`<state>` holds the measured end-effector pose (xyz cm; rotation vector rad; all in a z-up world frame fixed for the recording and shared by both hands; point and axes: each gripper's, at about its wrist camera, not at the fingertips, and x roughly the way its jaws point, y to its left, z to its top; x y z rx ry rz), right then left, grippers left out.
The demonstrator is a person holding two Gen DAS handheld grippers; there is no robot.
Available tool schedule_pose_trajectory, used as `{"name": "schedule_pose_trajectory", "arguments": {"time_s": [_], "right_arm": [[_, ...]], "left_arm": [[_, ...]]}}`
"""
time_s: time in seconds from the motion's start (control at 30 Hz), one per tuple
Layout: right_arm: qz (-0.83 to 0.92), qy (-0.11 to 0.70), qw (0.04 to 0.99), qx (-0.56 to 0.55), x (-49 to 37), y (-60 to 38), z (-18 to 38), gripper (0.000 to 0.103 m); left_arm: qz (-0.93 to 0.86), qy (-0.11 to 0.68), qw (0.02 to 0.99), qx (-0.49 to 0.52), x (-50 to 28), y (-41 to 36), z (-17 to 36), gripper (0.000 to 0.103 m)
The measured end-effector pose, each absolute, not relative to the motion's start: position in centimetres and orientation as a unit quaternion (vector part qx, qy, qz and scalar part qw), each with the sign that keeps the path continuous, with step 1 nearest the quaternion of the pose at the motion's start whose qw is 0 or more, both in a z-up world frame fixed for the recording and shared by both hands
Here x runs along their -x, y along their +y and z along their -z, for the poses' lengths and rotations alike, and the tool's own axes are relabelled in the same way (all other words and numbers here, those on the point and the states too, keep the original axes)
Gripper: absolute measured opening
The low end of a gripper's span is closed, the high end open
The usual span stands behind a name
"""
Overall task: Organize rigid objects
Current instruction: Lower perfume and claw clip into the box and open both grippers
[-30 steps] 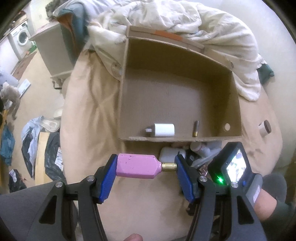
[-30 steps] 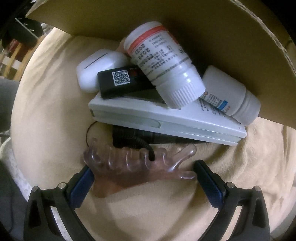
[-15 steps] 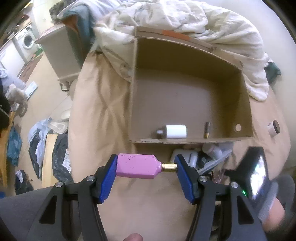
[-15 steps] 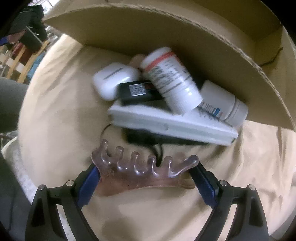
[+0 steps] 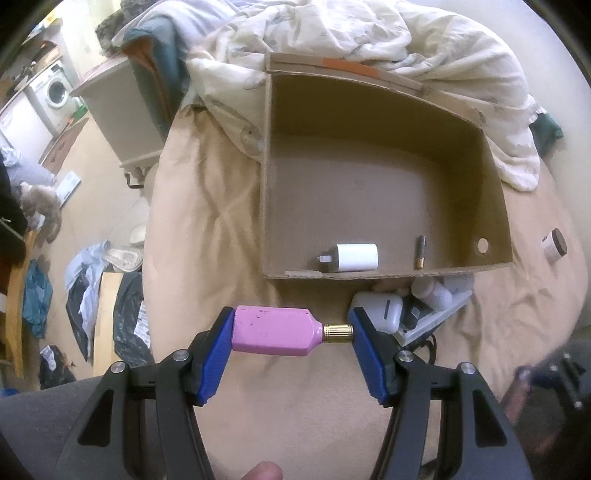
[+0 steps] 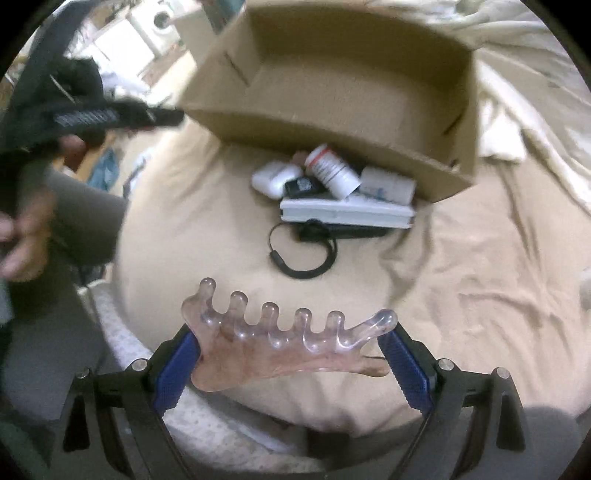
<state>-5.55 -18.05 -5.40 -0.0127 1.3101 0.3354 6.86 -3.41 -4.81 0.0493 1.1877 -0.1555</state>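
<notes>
My left gripper (image 5: 291, 334) is shut on a pink bottle (image 5: 275, 331) with a gold neck, held sideways above the bed, short of the cardboard box (image 5: 266, 206). In the box lie a white plug (image 5: 352, 257) and a small battery (image 5: 420, 252). My right gripper (image 6: 290, 345) is shut on a clear pink toothed massage comb (image 6: 280, 341), held above the bed well back from the box (image 6: 295, 122). A pile lies against the box's near wall: two pill bottles (image 6: 334, 170), a white earbud case (image 6: 275, 180), a white remote (image 6: 347, 213), a black item with a strap (image 6: 306, 236).
A crumpled white duvet (image 5: 332, 33) lies behind the box. A small jar (image 5: 553, 246) sits on the bed to the right. Bags and clutter (image 5: 110, 295) cover the floor on the left, by a cabinet (image 5: 122, 110). The left tool and hand (image 6: 55, 122) show at the right view's left.
My right gripper has lifted the comb off the pile and pulled back and up from it. The left gripper rose slightly, still holding the pink bottle.
</notes>
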Motion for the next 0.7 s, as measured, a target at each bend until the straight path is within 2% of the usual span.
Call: {"name": "schedule_pose_trajectory", "arguments": {"time_s": [0.33,0.57,0.7], "right_arm": [[-0.14,0.568,0.81,-0.028,3.1,-22.7,2.3,0.099],[-0.128,0.525,0.84,-0.04,-1.3,-23.0,0.9,0.099],[-0.135,0.505,0.851,-0.048,-5.0,-22.8,-0.1,0.099]], "left_arm": [[0.067,0.552,0.83,-0.026,-6.9,-3.4,4.4,0.059],[0.087,0.527,0.845,-0.038,-8.7,-4.7,0.7,0.059],[0.095,0.497,0.859,-0.082,-11.2,-7.1,-1.5,0.059]]}}
